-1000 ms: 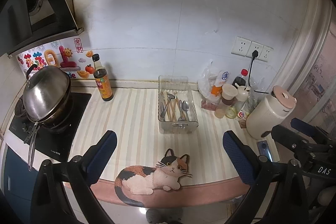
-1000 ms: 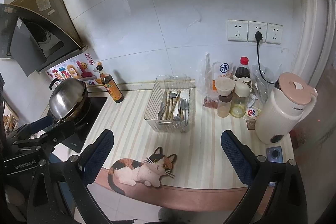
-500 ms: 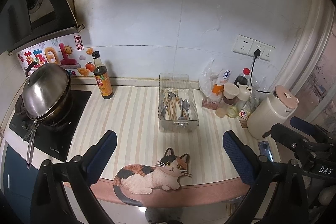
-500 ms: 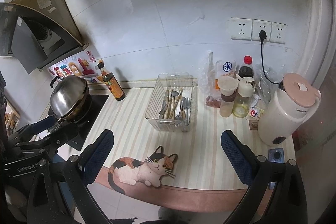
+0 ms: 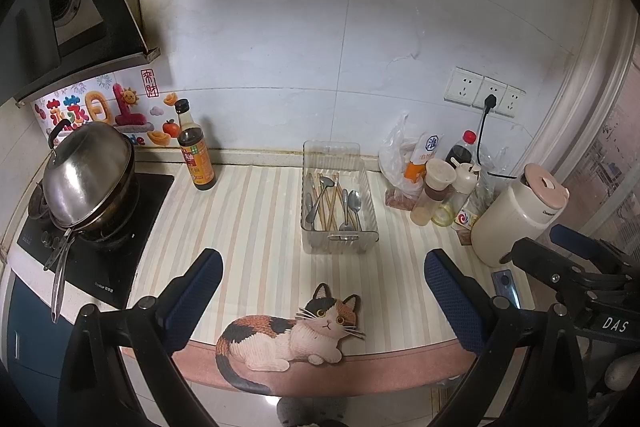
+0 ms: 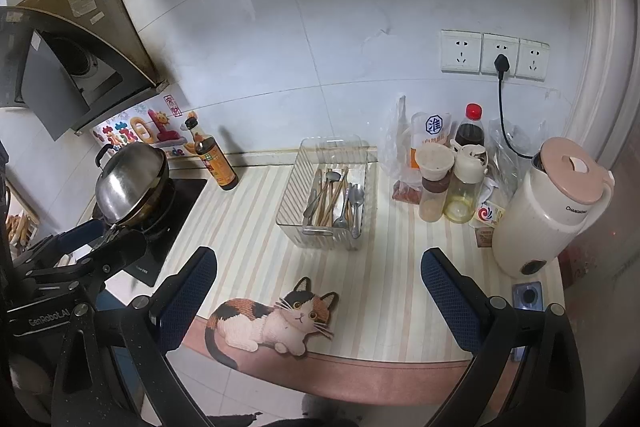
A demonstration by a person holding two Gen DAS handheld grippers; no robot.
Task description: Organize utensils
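You face a white tiled wall (image 5: 280, 39) with three sockets (image 6: 494, 54), a range hood (image 5: 48, 23) at left, above the striped table (image 5: 256, 227)

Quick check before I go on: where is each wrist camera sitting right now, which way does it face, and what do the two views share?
Left wrist: behind the open left gripper, off the counter's front edge, facing the wall; the right gripper shows at right.
Right wrist: behind the open right gripper, facing likewise; the left gripper's body shows at left.
Shared: utensil basket, cat mat, wok, kettle.
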